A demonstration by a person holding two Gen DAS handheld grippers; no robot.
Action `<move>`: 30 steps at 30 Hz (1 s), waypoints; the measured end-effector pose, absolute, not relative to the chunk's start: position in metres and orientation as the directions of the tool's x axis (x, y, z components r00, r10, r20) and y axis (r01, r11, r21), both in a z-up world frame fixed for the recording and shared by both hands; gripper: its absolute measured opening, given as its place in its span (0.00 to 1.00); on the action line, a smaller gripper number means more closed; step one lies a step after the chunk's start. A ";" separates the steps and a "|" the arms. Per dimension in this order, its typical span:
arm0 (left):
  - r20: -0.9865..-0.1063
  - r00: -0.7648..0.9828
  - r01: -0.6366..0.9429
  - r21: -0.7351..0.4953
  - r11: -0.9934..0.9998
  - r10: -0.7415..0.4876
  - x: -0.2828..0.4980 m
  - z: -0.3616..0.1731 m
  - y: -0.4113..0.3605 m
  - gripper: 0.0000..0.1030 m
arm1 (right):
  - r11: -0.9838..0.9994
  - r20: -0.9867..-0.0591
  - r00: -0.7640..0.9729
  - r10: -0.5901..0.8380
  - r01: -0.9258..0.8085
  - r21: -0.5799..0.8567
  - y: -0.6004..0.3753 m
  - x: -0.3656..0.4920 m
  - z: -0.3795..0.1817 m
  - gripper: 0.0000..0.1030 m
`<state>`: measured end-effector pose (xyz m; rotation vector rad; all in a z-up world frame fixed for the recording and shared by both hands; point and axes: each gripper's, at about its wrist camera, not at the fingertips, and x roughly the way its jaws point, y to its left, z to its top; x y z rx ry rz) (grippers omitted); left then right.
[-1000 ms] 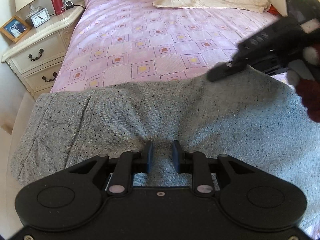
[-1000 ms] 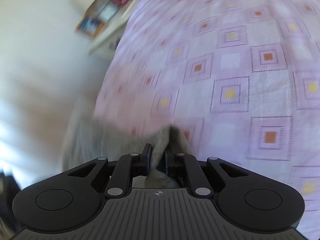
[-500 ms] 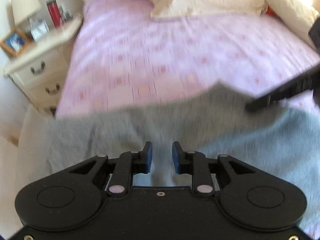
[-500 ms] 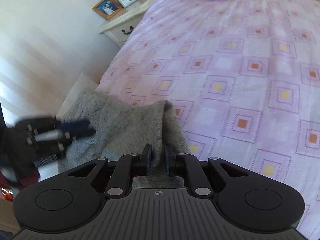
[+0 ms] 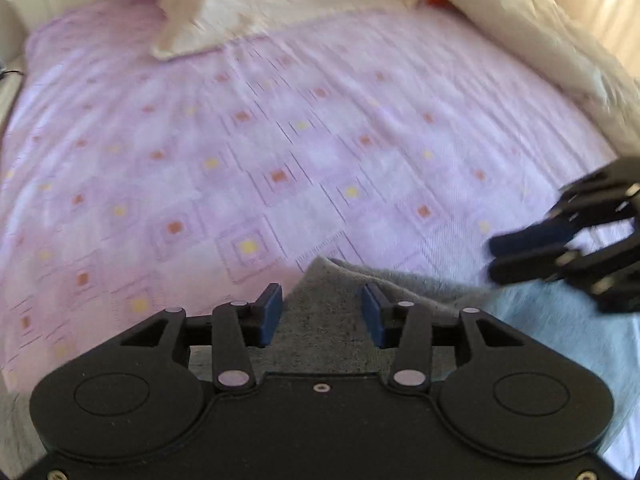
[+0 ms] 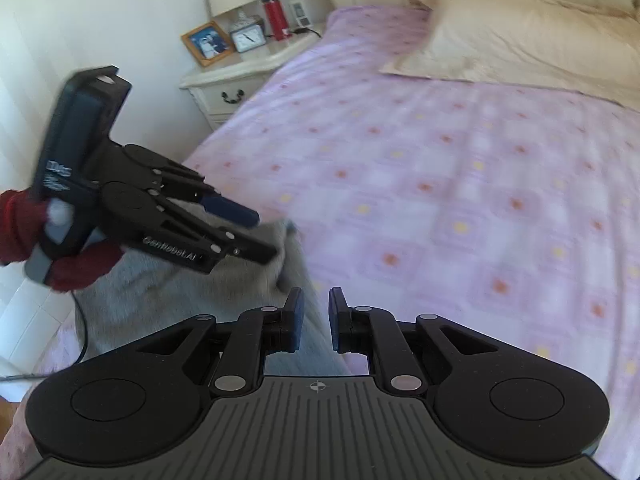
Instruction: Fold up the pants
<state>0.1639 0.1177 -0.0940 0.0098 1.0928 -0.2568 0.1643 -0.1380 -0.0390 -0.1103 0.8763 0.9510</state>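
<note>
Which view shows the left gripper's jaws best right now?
The left wrist view: the left gripper has just been opening, pads clear of the grey pants. The right wrist view shows it side-on, blurred, above the pants.

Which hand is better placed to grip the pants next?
Probably left: the left gripper has just been opening its jaws, and a corner of the pants lies between them, ungripped. The right gripper has narrow jaws at the pants' edge; whether it grips is unclear.

Motion blur smears the bedspread (image 5: pixel 280 140), and the grey pants (image 6: pixel 180 296) run under both grippers.
</note>
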 end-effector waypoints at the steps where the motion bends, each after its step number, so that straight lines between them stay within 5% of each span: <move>1: -0.881 0.432 0.216 -0.106 0.971 -0.193 0.166 -0.098 0.115 0.55 | 0.609 -0.709 0.276 0.649 -0.747 0.267 -0.145 0.163 -0.040 0.13; 8: -0.873 0.433 0.154 -0.172 0.973 -0.222 0.182 -0.116 0.115 0.71 | 0.650 -0.773 0.285 0.567 -0.731 0.207 -0.182 0.152 -0.042 0.13; 9: -0.873 0.445 0.133 -0.157 0.979 -0.201 0.183 -0.116 0.112 0.62 | 0.654 -0.771 0.293 0.565 -0.729 0.202 -0.184 0.150 -0.041 0.13; 11: -0.872 0.467 0.127 -0.100 0.987 -0.149 0.180 -0.111 0.106 0.11 | 0.655 -0.764 0.304 0.569 -0.729 0.198 -0.187 0.148 -0.041 0.13; 16: -0.865 0.489 -0.054 -0.161 0.986 -0.115 0.172 -0.110 0.121 0.14 | 0.638 -0.757 0.291 0.585 -0.742 0.208 -0.187 0.152 -0.051 0.13; 24: -0.878 0.472 -0.007 -0.098 0.995 -0.083 0.180 -0.114 0.111 0.22 | 0.528 -0.735 0.178 0.654 -0.803 0.276 -0.184 0.155 -0.060 0.08; 30: -0.845 0.533 -0.027 -0.077 0.997 -0.051 0.160 -0.088 0.107 0.25 | 0.456 -0.726 0.200 0.658 -0.873 0.174 -0.182 0.121 -0.052 0.03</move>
